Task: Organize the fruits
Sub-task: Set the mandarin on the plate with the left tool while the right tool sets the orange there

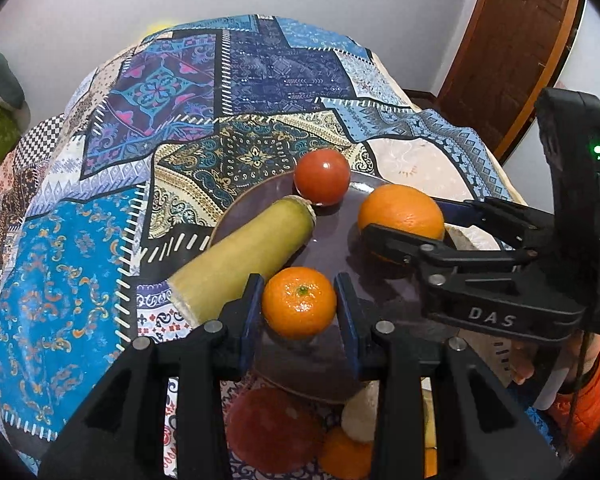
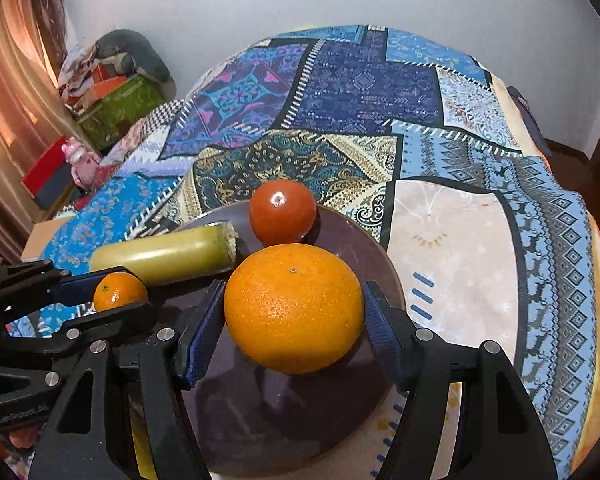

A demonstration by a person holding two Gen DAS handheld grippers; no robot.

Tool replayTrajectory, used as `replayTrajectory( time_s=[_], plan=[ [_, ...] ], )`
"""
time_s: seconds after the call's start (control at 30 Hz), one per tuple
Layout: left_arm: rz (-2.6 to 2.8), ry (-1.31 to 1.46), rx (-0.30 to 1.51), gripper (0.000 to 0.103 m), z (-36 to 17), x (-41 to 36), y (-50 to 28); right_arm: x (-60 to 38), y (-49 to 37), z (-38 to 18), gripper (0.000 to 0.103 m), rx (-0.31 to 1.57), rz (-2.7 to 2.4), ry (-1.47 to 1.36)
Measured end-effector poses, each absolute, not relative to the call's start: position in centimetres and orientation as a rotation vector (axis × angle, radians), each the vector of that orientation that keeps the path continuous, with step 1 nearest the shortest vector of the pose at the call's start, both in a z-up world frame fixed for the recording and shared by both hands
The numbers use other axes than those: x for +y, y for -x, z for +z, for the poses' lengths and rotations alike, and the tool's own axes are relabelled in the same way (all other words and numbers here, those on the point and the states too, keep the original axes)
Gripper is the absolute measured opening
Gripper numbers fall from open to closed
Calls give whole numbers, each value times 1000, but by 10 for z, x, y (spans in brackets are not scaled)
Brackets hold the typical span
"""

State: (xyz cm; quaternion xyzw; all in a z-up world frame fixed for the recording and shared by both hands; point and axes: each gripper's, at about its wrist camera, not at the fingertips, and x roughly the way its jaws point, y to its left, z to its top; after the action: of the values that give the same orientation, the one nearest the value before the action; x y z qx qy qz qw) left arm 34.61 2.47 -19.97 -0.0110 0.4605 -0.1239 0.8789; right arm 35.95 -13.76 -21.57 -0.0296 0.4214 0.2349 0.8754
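1. Left tongs (image 1: 299,312) were closed on a small mandarin (image 1: 299,302), blue pads on both of its sides, over the near part of a dark purple plate (image 1: 328,240).
2. Right tongs (image 2: 294,320) were clamped on a large orange (image 2: 294,308), pads pressing on left and right, also over the plate.
3. On the plate: a red tomato (image 1: 322,176) at the far rim, and a yellow-green cut stalk (image 1: 244,256) lying tilted, its near end sticking out past the plate's left edge.
4. In the left wrist view, the orange sat to the right of the mandarin, the two apart.
5. The plate rested on a desk covered by a blue patchwork-print cloth (image 1: 148,128).
6. More fruit showed blurred under the left tongs: something reddish (image 1: 274,428), plus orange and pale pieces; couldn't tell what they were.
7. An orange sleeve (image 1: 592,396) was at the lower right of the left wrist view.
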Motion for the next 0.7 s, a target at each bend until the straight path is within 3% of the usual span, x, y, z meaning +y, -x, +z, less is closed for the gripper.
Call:
replayTrajectory(
  time_s=[0.3, 0.43, 0.7],
  plan=[
    [-262, 28, 985, 36, -207, 22, -349, -135, -360, -219, 66, 892, 488, 85],
    [-263, 41, 973, 46, -202, 22, -346, -136, -357, -214, 67, 893, 503, 73],
    [-266, 60, 920, 47, -172, 26, -321, -142, -331, -186, 67, 824, 515, 79]
  ],
)
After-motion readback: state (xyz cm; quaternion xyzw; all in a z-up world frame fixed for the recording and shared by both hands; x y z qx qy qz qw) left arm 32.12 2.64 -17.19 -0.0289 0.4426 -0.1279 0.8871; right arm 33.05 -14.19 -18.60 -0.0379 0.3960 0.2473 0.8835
